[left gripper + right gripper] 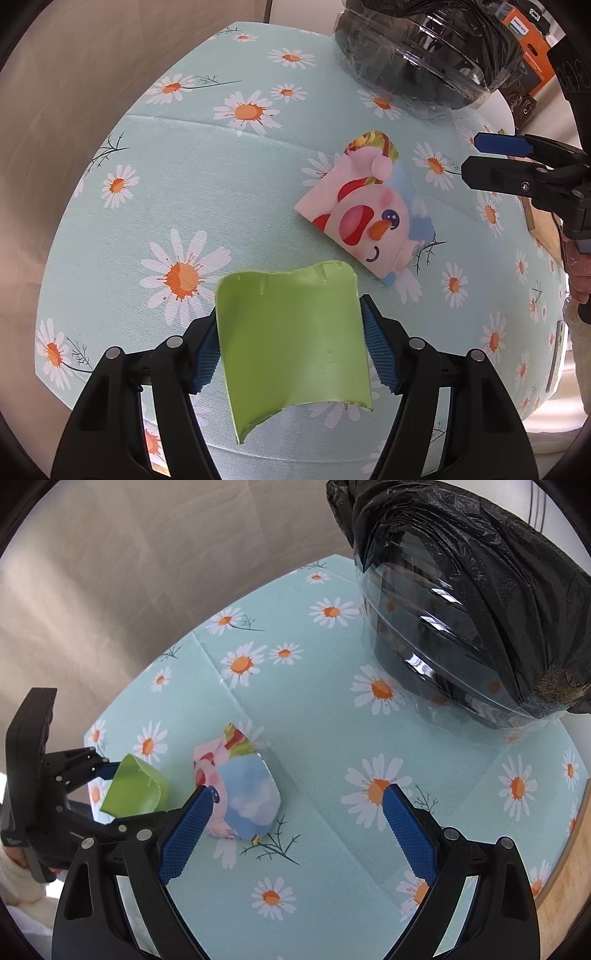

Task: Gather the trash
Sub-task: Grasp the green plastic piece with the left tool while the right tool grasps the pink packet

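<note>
Two scraps on the daisy-print table (177,177), with a clear bin lined with a black bag (461,627) standing at the far right corner. Left gripper (290,350) set astride the green curved piece (291,339), ribbed blue pads against its two side edges, so seemingly clamped on it, though how firmly cannot be told. Long axis of that piece running straight out along the fingers, concave face up, far edge pointing toward the table's middle. Right gripper (295,834) spread wide and empty, nothing between the jaws but tablecloth. Cartoon-printed paper wrapper (240,794) lying just ahead and to the left of that gap, partly hidden behind the left blue pad in the right wrist view; folded and puffed, its length running diagonally away. Between the two grippers, nearer the right one. Probable need: a shift of the right jaws leftward to bring the wrapper into the gap. Bin well apart from both scraps, farther along the table.
</note>
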